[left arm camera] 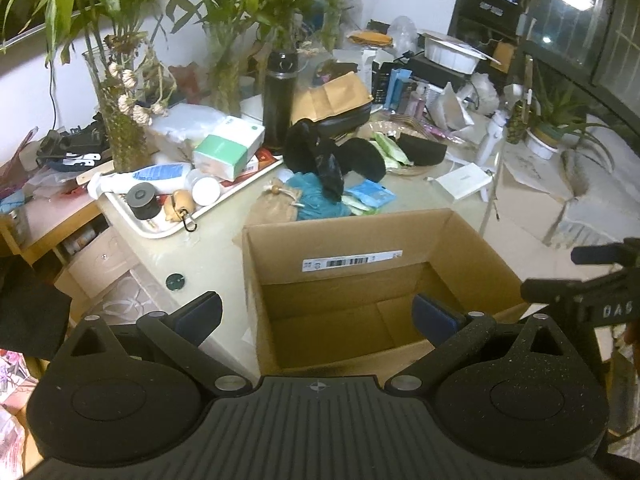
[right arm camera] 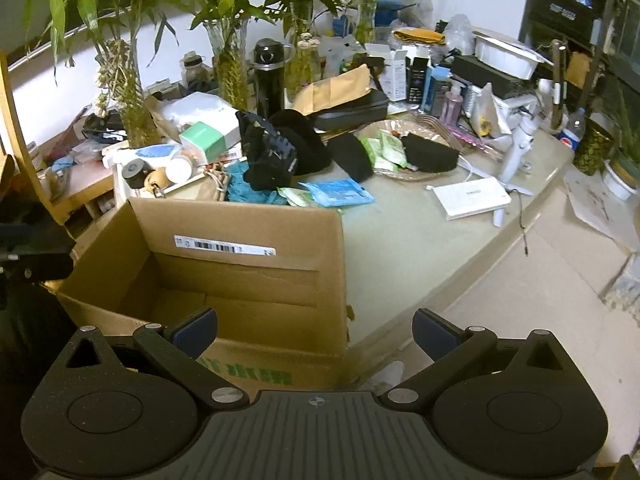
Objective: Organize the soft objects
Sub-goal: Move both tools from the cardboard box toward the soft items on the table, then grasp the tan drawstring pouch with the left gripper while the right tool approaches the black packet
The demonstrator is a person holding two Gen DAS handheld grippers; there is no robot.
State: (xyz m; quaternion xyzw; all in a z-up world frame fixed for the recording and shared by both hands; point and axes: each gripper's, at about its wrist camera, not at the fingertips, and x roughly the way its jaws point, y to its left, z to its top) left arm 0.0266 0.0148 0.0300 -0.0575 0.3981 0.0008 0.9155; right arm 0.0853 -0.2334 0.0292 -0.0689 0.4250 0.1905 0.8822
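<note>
While both spread, left claw over cardboard box, right claw beside

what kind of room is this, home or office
Most likely a lived-in home room: a cluttered table carries bamboo in vases, a thermos and toiletry bottles, with an open cardboard box in front.

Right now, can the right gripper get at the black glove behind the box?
Probably yes: the right gripper is open and empty, and the black glove lies on top of the pile; only the cardboard box stands between.
</note>
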